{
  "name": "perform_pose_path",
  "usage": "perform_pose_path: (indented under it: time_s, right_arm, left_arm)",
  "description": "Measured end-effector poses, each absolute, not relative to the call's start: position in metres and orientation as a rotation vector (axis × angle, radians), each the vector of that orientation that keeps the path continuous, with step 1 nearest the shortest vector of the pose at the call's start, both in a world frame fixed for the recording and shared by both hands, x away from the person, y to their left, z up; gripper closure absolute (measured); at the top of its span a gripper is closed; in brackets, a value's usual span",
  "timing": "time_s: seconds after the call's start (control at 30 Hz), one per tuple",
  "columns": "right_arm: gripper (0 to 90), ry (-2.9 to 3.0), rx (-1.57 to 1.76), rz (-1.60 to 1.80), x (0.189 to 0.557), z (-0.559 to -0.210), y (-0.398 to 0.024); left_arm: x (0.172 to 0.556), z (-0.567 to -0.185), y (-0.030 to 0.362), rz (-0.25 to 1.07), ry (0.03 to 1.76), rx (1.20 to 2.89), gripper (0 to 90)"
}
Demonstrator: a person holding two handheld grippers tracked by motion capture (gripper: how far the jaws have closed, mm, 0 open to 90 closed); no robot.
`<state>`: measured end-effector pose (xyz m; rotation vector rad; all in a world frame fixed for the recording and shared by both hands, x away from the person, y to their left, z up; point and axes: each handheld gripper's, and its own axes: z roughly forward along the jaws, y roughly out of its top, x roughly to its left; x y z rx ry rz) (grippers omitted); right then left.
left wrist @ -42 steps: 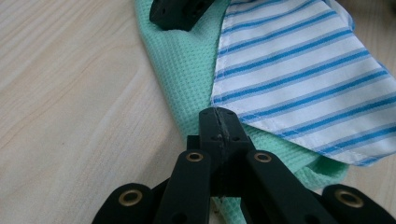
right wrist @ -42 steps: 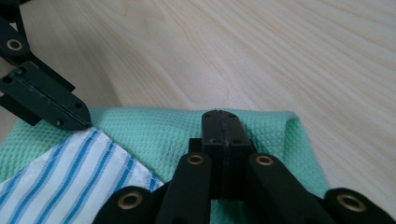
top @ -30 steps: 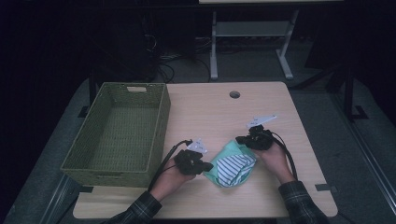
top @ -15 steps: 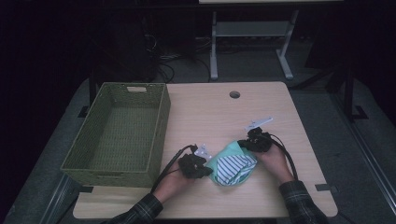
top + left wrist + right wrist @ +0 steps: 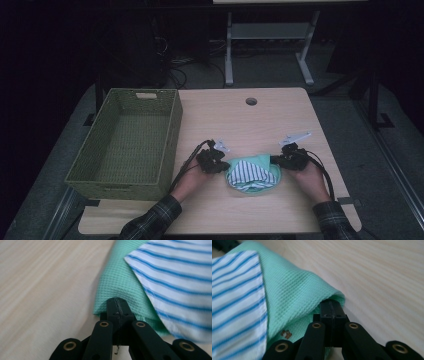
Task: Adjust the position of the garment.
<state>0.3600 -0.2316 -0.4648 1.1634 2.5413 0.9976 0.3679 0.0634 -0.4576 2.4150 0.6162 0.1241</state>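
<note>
Two claws, both of them mine, are clamped tight on the same bundle: a mint-green waffle-weave cloth (image 5: 260, 161) with a white cloth striped in blue (image 5: 252, 172) lying on top of it. My left claw (image 5: 223, 165) has its jaws pressed together on the green cloth's edge at the bundle's nine o'clock; close up, the jaws (image 5: 117, 312) bite into a rolled fold of the green weave. My right claw (image 5: 275, 160) pinches the opposite edge at three o'clock, again on the green fabric (image 5: 297, 297), the striped piece (image 5: 234, 297) untouched beside it.

The bundle sits on the pale wooden surface (image 5: 240, 120), near its front edge, stretched between my hands with its long axis running nine to three. The green woven rectangular basket (image 5: 125, 145) stands empty off at nine o'clock, beyond my left claw, so my left hand is the nearer one. I judge any carry must travel sideways along the bundle's own long axis, left claw leading.
</note>
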Motion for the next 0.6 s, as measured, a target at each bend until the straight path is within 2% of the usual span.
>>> perform_pose_path:
  time_s: [0.27,0.4,0.6]
  right_arm:
    - [89.8,2.553,1.151,1.006,0.339,-0.463,-0.237]
    - [89.7,2.537,1.158,1.034,0.34,-0.457,-0.24]
    - [89.7,2.447,1.176,1.079,0.349,-0.443,-0.246]
  left_arm:
    - [0.38,-0.456,0.068,0.1,0.662,2.375,89.0]
    - [0.377,-0.451,0.079,0.085,0.687,2.355,79.1]
    - [0.364,-0.444,0.094,0.068,0.726,2.334,58.1]
